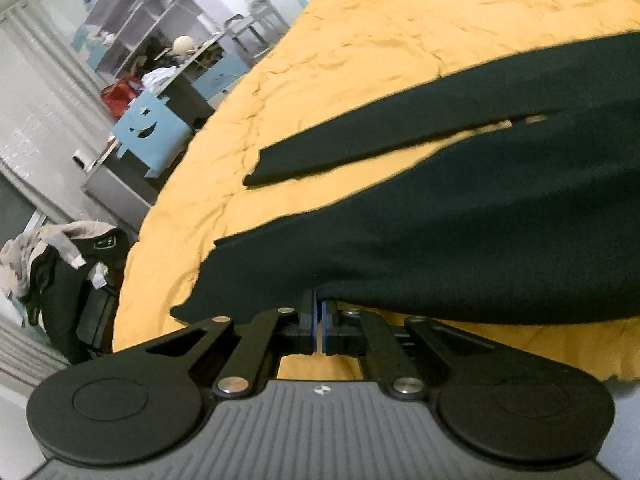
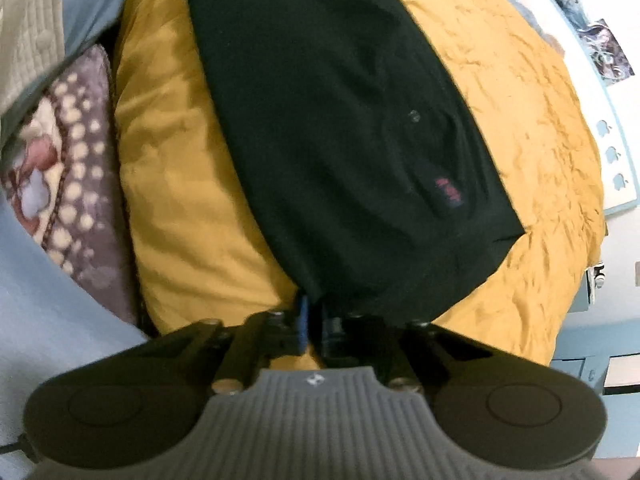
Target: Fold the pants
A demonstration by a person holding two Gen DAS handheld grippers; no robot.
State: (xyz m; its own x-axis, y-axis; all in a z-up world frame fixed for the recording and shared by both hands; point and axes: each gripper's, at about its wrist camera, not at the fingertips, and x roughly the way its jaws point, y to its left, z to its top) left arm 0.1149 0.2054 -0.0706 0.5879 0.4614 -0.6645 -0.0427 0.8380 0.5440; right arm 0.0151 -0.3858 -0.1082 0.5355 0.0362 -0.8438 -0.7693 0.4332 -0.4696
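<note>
Progress: pretty early by the looks of it. The pants (image 1: 460,216) are spread out on the bedspread (image 1: 360,40) with both legs apart, so no lengthwise fold is done yet. Bringing one leg over the other and then folding the length down are both left, going by how things lie.

Pants location: lying across the bed. In the left wrist view the two legs run toward the left, the far leg flat on the cover and the near leg lifted at its near edge. In the right wrist view the wide upper part of the pants sits in the middle, with a small red mark on it.

Left gripper (image 1: 320,316): blue pads pressed together, with the near edge of the pants pinched between them.

Right gripper (image 2: 314,312): fingers drawn close on the near edge of the fabric. That view is blurry, but it reads as a clamp on the pants.

Fabric: dark, almost black, matte, soft and droopy. It sags from the pinch points, so it should slump when carried.

Bedspread: mustard yellow, crinkly and quilted-looking, puffier on the left in the right wrist view.

Pillow (image 2: 60,168): purple, floral and dotted pattern, at the far left of that view.

Background: shelves (image 1: 152,12), a blue chair (image 1: 148,132) and a pile of clothes (image 1: 60,256) off the bed.
</note>
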